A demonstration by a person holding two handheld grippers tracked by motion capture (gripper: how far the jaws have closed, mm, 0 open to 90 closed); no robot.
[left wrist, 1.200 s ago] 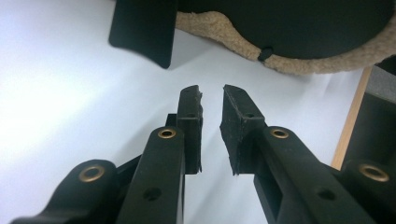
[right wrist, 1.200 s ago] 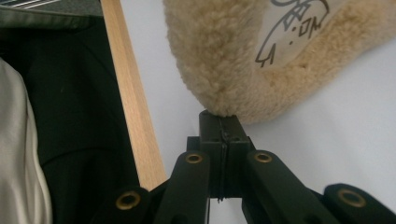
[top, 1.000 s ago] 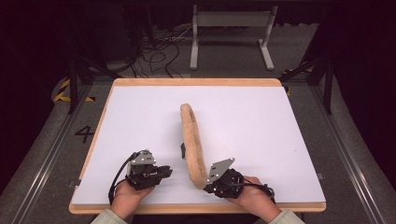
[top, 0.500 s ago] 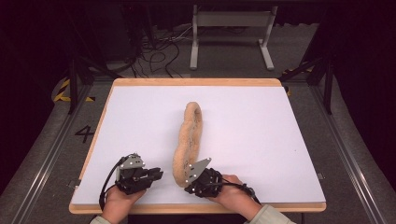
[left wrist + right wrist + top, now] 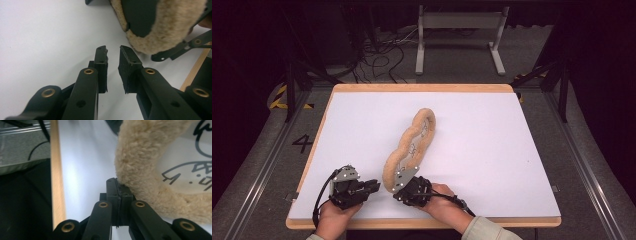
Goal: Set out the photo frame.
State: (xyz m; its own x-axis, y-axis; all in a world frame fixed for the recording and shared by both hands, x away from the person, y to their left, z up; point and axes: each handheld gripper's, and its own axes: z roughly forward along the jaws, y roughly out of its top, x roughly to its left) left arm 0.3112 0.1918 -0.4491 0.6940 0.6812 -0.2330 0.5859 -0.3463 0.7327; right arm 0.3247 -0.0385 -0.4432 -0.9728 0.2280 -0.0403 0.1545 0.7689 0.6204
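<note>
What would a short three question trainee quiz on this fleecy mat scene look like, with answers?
1. True or false: the right gripper is shut on the edge of the fleecy mat.
2. Which is nothing held in: A the left gripper, B the right gripper?
3. Fill in: the mat's fleecy border surrounds a pale middle bearing a black line ____.

Key: 1 true; 2 A, its jaws stand slightly apart over the white table top with nothing between them; 3 drawing.
</note>
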